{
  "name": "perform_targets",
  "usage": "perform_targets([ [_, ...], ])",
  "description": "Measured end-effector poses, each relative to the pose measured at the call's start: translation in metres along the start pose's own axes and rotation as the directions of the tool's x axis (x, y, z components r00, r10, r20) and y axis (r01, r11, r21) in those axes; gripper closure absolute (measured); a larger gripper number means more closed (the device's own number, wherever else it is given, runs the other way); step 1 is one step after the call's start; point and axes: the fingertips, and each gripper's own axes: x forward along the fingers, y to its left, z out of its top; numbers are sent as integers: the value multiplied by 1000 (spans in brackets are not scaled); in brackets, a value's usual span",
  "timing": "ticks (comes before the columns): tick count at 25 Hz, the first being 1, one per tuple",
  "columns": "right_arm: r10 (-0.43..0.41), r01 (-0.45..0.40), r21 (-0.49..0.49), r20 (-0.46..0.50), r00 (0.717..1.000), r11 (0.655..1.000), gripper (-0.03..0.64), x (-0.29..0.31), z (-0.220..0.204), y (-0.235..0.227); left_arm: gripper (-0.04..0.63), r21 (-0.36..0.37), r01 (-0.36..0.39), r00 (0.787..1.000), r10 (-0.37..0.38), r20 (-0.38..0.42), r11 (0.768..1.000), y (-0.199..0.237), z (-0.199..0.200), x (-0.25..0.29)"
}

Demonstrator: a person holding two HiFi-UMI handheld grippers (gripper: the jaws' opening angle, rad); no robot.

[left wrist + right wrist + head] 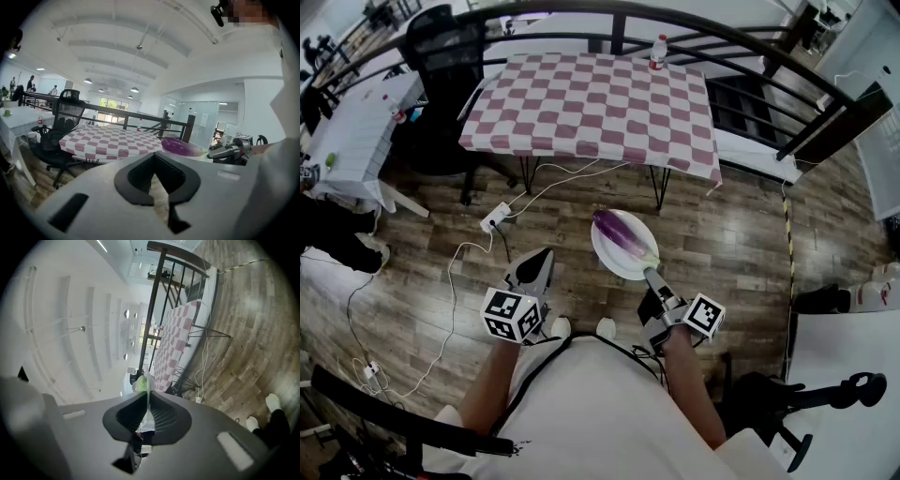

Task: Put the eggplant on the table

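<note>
jaws of the right gripper (650,275) clamp the plate (605,253) holding the eggplant (622,231); left gripper (545,256) jaws closed, empty.

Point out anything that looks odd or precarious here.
The eggplant lies loose on a white plate that the right gripper pinches by its rim alone, held over the floor; it could roll off. A power strip and cables trail across the floor before the checkered table.

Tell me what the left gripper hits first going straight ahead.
Probably the table's near edge: the left gripper, shut and empty, points at it. The eggplant on the plate sits right of that line. Height is hard to judge, so the gripper might pass under the table instead.
</note>
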Motion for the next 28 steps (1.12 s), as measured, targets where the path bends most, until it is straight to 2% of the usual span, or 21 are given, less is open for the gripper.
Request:
perform_targets([
  [12, 4, -4, 7, 24, 1000, 1000, 586, -1, -18, 4, 589, 11, 35, 999, -35, -11, 999, 3, -2, -8],
  [28, 25, -26, 14, 17, 1000, 1000, 586, -19, -3, 3, 589, 11, 31, 1000, -31, -3, 999, -22, -6, 3],
])
